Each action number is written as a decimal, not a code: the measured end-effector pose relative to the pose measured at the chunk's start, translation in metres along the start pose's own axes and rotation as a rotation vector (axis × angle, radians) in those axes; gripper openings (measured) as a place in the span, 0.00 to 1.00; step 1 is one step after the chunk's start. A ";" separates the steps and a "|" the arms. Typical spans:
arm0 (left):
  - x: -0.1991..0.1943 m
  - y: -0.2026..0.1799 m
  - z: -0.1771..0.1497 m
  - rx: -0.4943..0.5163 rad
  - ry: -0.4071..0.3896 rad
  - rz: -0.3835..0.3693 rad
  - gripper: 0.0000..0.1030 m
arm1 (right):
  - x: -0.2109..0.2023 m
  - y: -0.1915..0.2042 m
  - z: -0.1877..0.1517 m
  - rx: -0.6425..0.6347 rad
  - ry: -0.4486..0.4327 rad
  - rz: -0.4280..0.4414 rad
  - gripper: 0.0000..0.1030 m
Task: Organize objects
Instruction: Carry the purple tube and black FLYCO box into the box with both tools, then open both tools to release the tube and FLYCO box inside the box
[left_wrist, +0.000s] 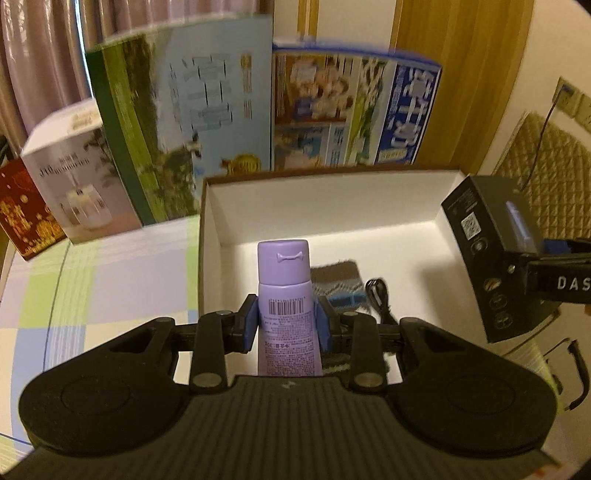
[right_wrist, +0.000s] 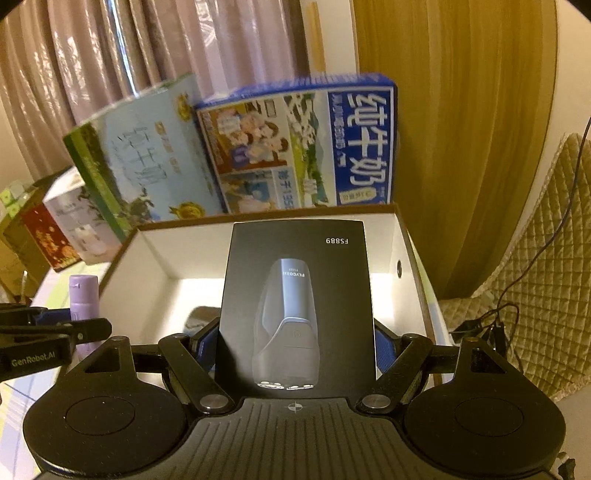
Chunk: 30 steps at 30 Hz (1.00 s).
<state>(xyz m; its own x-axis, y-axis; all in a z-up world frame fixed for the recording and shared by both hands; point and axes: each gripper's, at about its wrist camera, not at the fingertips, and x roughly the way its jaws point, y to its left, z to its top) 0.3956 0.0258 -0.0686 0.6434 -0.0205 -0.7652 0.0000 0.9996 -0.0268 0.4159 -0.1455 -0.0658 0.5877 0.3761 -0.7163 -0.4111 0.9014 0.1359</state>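
Two loads held over white storage box (left_wrist: 210, 221): left gripper (left_wrist: 286, 325) clamps purple tube (left_wrist: 283, 295), right gripper (right_wrist: 295, 343) clamps black shaver box (right_wrist: 299, 310). Lower tube beside folded cloth (left_wrist: 340, 280), avoid cable (left_wrist: 380, 299); keep your shaver box clear of far wall.

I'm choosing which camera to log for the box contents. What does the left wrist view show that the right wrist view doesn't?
Only the left wrist view shows the striped grey-and-blue knitted cloth and coiled black cable on the floor of the white open cardboard box, plus the barcode on the lilac plastic tube held by the left tool.

Only the right wrist view shows the front of the black shaver carton, printed FS889, held by the right tool.

Both show the box, tube, carton and the blue milk carton behind.
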 end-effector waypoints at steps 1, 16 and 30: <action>0.006 -0.001 -0.001 0.002 0.013 0.000 0.27 | 0.004 -0.001 0.000 -0.001 0.008 -0.003 0.74; 0.066 -0.015 -0.015 0.053 0.226 0.050 0.27 | 0.050 -0.013 -0.017 -0.012 0.138 -0.032 0.74; 0.072 -0.012 -0.010 0.055 0.260 0.010 0.36 | 0.066 -0.012 -0.018 -0.015 0.186 -0.043 0.74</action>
<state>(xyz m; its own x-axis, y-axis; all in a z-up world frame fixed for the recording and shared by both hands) 0.4341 0.0124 -0.1300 0.4251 -0.0076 -0.9051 0.0407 0.9991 0.0107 0.4466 -0.1354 -0.1273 0.4665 0.2903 -0.8355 -0.3996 0.9119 0.0938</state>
